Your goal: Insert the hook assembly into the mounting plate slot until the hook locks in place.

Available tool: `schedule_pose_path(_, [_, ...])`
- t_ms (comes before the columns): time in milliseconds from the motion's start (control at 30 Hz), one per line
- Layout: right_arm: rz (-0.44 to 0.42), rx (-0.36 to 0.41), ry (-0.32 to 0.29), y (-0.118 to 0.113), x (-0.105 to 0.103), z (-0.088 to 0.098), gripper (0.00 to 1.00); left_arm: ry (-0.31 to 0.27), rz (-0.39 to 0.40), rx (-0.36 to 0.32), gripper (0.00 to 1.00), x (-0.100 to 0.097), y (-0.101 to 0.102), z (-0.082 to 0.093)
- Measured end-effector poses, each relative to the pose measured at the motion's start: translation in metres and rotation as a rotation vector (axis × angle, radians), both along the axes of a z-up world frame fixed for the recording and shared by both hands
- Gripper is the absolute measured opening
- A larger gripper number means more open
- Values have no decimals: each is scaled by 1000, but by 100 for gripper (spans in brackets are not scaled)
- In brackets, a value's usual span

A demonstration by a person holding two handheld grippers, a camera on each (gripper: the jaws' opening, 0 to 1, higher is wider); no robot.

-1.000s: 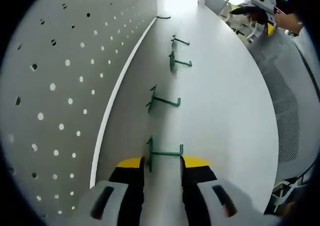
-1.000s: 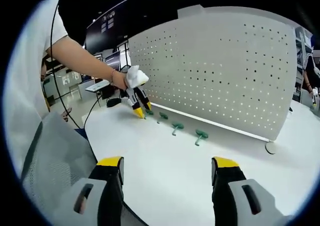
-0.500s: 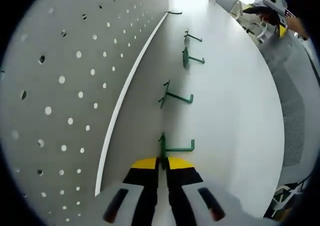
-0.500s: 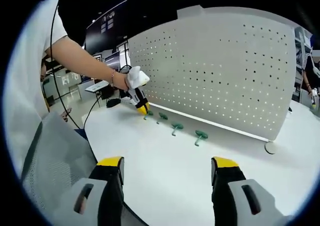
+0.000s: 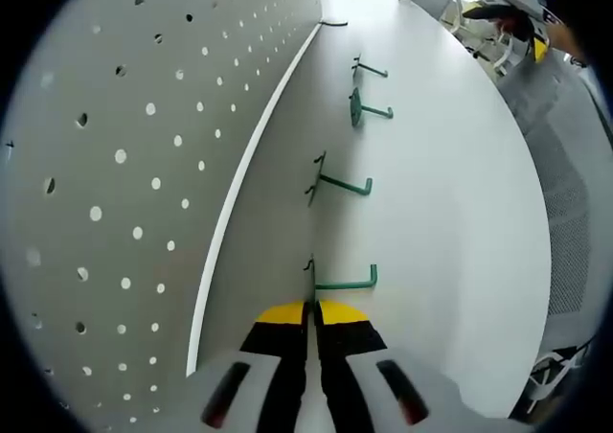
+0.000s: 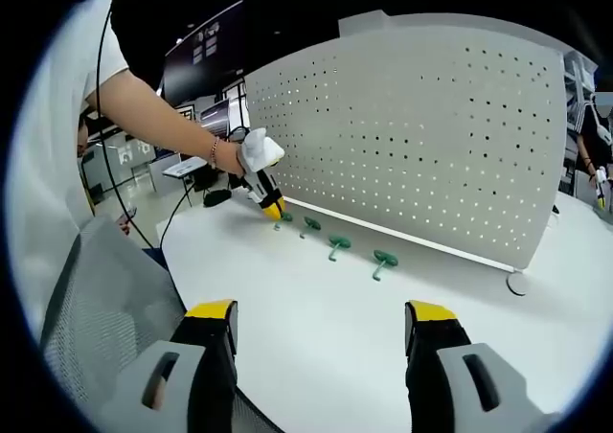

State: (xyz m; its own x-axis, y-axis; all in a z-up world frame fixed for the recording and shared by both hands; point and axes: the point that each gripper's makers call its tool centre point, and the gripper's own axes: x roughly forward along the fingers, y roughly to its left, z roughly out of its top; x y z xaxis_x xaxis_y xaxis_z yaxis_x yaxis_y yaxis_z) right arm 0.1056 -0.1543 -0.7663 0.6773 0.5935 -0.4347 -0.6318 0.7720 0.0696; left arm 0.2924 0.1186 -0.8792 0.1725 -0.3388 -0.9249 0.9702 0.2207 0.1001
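A white pegboard mounting plate (image 5: pixel 124 165) stands upright along the white table (image 5: pixel 441 222). Several green hooks lie in a row in front of it. My left gripper (image 5: pixel 311 306) is shut on the nearest green hook (image 5: pixel 347 282), gripping its back plate while the arm of the hook sticks out to the right. In the right gripper view the same left gripper (image 6: pixel 267 203), held by a gloved hand, sits at the left end of the hook row by the pegboard (image 6: pixel 431 136). My right gripper (image 6: pixel 321 330) hangs open over the table, far from the hooks.
Three more green hooks (image 5: pixel 341 183) (image 5: pixel 368 110) (image 5: pixel 369 69) lie further along the board. A grey mesh chair back (image 6: pixel 105 299) stands at the table's near edge. The pegboard's round foot (image 6: pixel 517 282) rests at its right end. A person's arm (image 6: pixel 158 112) reaches in.
The left gripper's jaws went from open around the nearest hook to shut on it and nudged forward slightly. The right gripper stayed still and open.
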Motion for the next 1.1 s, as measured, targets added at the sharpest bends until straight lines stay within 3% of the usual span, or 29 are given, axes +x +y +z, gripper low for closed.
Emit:
schedule_pose_path(500, [-8, 4, -4, -2, 2, 1, 68, -15, -6, -1, 3, 0, -1, -1])
schedule_pose_path(633, [-12, 2, -6, -3, 3, 2, 68, -49, -7, -4, 3, 3, 2, 0])
schedule_pose_path(667, [-12, 1, -9, -3, 3, 2, 69, -58, 5, -19, 3, 4, 1, 1])
schedule_pose_path(700, [-13, 0, -10, -4, 3, 3, 69, -53, 37, -77, 3, 5, -4, 5])
schedule_pose_path(1100, [-48, 33, -17, -8, 9, 8, 68, -78, 92, -149, 2, 7, -5, 15])
